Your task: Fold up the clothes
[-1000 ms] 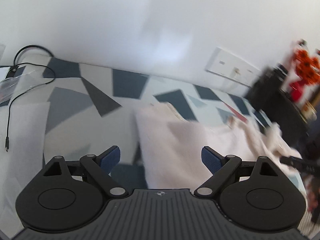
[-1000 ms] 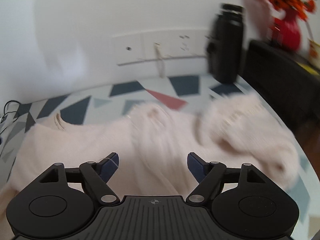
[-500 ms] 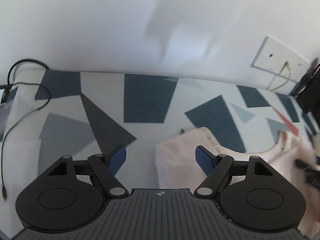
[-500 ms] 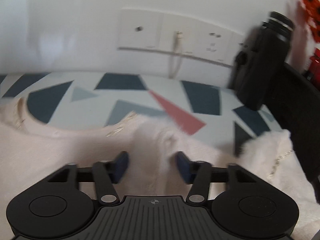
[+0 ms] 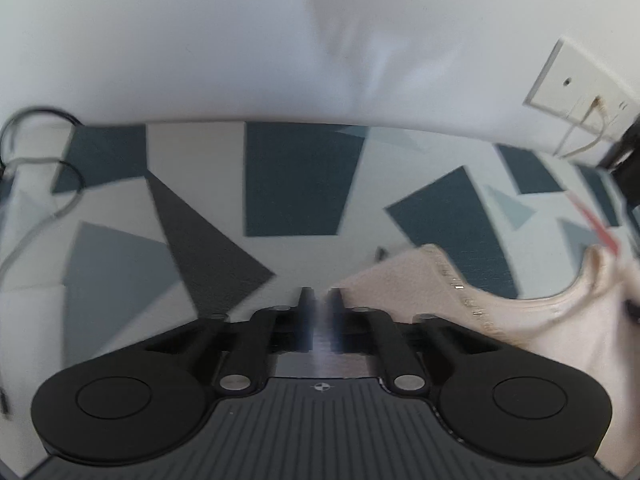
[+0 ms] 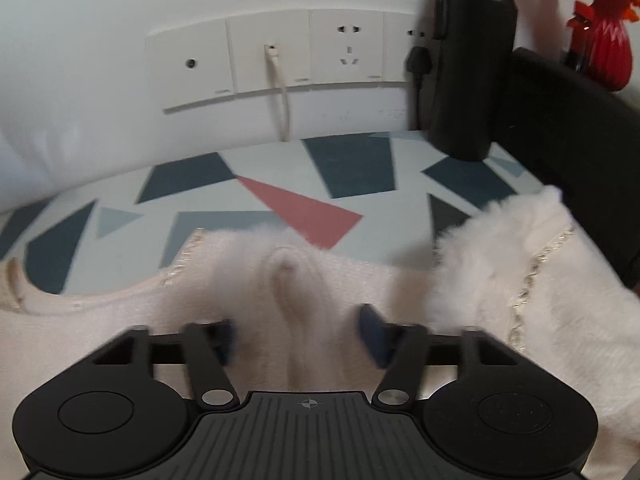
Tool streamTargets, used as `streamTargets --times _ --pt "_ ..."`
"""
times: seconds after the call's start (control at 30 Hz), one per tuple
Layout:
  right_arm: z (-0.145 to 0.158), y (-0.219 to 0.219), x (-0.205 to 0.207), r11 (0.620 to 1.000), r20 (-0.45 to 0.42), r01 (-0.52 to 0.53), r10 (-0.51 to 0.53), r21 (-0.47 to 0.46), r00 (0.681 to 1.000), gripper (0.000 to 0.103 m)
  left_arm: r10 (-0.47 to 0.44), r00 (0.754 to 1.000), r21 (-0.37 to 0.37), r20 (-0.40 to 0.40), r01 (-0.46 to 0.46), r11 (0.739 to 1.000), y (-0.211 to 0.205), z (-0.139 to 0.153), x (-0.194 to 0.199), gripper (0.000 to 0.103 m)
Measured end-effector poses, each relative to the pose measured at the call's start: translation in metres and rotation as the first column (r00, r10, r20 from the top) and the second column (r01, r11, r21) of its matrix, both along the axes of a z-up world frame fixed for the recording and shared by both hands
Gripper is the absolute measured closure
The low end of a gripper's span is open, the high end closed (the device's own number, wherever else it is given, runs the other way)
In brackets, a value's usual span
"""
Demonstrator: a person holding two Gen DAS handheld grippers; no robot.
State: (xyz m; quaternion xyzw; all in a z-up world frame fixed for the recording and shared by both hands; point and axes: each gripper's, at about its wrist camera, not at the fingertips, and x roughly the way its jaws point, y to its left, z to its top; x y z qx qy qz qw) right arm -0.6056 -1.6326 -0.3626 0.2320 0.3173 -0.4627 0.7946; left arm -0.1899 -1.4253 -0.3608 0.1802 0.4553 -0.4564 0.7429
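The left gripper (image 5: 320, 300) sits low in the centre of the left wrist view with its jaws drawn almost together, only a thin slit between them. Whether any cloth is pinched there cannot be told, since the tips are blurred and the edge of the pale pink fuzzy knit sweater (image 5: 500, 312) starts just to their right. The sweater spreads across the lower right of that frame, its curved neckline with a glittery trim open toward the upper right. It lies on the counter (image 5: 304, 184), which is covered in a white cloth printed with dark blue, grey and red triangles and blocks. A thin dark cable (image 5: 52, 184) loops at the left edge, and a white wall socket plate (image 5: 576, 88) shows at the upper right.

In the right wrist view the right gripper (image 6: 296, 332) is partly open, its blue-padded fingers (image 6: 374, 334) standing either side of a raised fold of the sweater (image 6: 288, 300); the pads look near the cloth, but contact is not clear. A fluffier part of the sweater bunches at the right of the frame. Behind, a tall black insulated bottle (image 6: 468, 60) stands by a row of white wall sockets (image 6: 280, 56), and a red ribbed vase (image 6: 604, 48) is in the upper right corner.
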Motion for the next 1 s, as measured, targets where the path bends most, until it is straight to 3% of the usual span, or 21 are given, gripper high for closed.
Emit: streamTargets --times 0.1,0.2,0.27,0.47,0.67,0.73,0.8,0.83,0.93,1.0 --pt "0.010 0.011 -0.001 0.999 0.030 -0.012 0.013 -0.037 0.999 0.084 0.044 0.999 -0.033 -0.002 -0.044 0.998 0.010 0.006 0.002 0.097" --pt "0.024 0.018 -0.011 0.997 0.088 0.021 -0.015 -0.075 0.996 0.087 0.115 0.993 -0.061 -0.018 -0.115 0.991 0.026 0.009 0.006 0.097" --pt "0.026 0.017 -0.019 0.993 0.066 0.079 -0.073 -0.090 0.995 0.088 0.138 0.990 -0.071 -0.034 -0.141 0.988 0.034 0.008 0.007 0.097" --pt "0.005 -0.001 -0.031 0.994 0.008 0.106 -0.106 -0.038 0.994 0.088 0.130 0.991 -0.092 -0.032 -0.133 0.987 0.023 0.006 0.007 0.097" --pt "-0.001 -0.004 -0.031 0.995 0.002 0.091 -0.091 -0.031 0.996 0.082 0.109 0.994 -0.049 0.016 -0.108 0.993 0.009 -0.006 0.004 0.095" --pt "0.000 -0.005 -0.031 0.997 -0.001 0.079 -0.079 -0.028 0.997 0.079 0.108 0.994 -0.035 0.031 -0.107 0.994 0.011 -0.003 0.003 0.086" --pt "0.006 -0.007 -0.033 0.997 0.018 0.073 -0.072 -0.019 0.997 0.068 0.108 0.993 -0.016 0.044 -0.107 0.994 0.012 0.001 0.001 0.050" --pt "0.011 -0.005 -0.036 0.998 0.042 0.066 -0.065 -0.017 0.997 0.059 0.101 0.993 -0.027 0.056 -0.099 0.995 0.015 0.006 -0.002 0.042" --pt "0.028 0.007 -0.052 0.999 0.098 0.031 -0.028 -0.031 0.995 0.041 0.039 0.995 -0.072 0.095 -0.032 0.997 0.030 0.024 -0.019 0.038" --pt "0.039 0.018 -0.063 0.999 0.123 0.008 -0.002 -0.046 0.992 0.041 -0.011 0.995 -0.095 0.095 0.020 0.995 0.041 0.034 -0.035 0.034"
